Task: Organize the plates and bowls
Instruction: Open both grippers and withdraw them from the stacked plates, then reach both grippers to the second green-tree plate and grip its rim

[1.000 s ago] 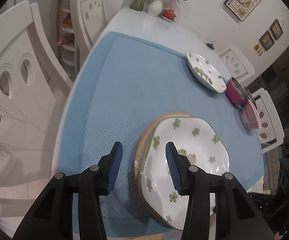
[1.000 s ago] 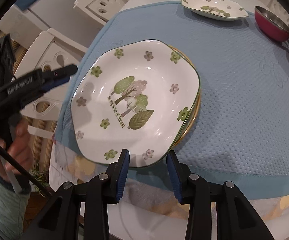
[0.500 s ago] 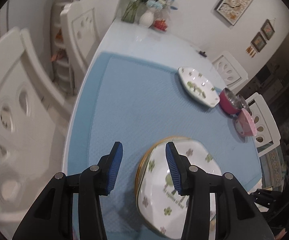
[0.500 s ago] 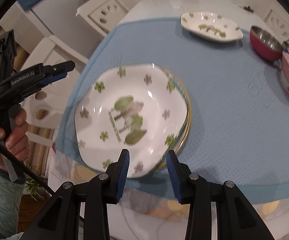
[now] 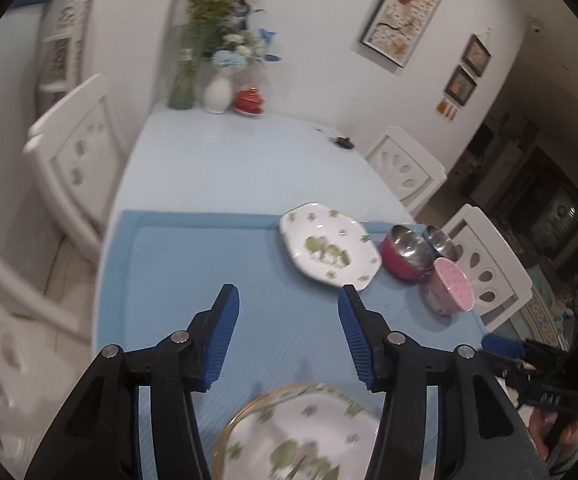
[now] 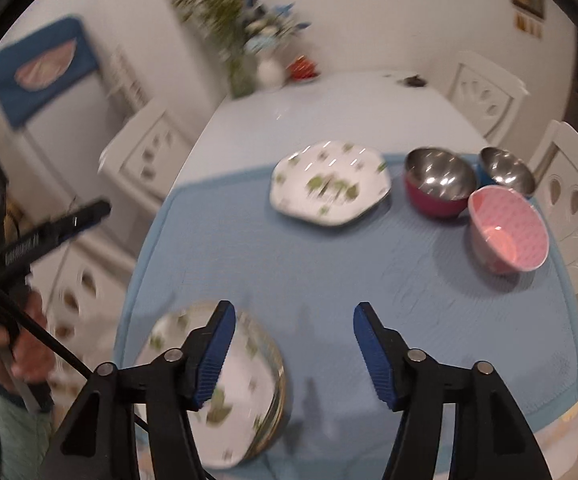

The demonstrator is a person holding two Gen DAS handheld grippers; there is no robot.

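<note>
A stack of white floral plates lies at the near edge of the blue mat; it also shows in the right wrist view. A single floral plate lies farther back. Beside it stand a red steel-lined bowl, a blue steel-lined bowl and a pink bowl. My left gripper is open and empty above the stack. My right gripper is open and empty, just right of the stack.
White chairs surround the table. Vases with flowers and a small red pot stand at the table's far end. The left gripper's body shows at the left of the right wrist view.
Both grippers have lifted and tilted up from the plate stack, and their jaws have opened wider. The far plate and the bowls have come into fuller view.
</note>
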